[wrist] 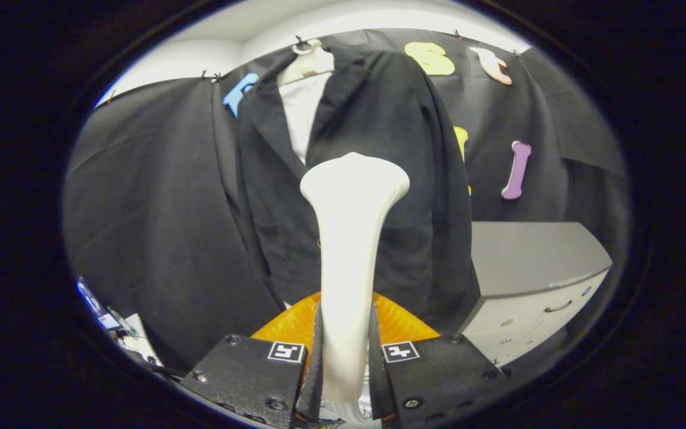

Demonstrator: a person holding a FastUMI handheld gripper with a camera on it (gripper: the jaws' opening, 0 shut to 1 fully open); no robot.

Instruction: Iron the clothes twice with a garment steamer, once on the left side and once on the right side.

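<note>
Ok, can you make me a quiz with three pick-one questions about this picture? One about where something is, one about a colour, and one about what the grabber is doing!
1. Where is the grey cabinet?
A. Beside the black jacket
B. Between the fingers
C. On the mannequin

2. What colour is the steamer?
A. Purple
B. White
C. Green

3. What is the hand-held gripper doing?
A. Hanging open
B. Pinching the jacket
C. Clamping the steamer's handle

Answers:
1 A: the cabinet stands next to the jacket's hem.
2 B: its head and handle are creamy white.
3 C: both fingers press the handle, with the head raised before the jacket's front.
</note>
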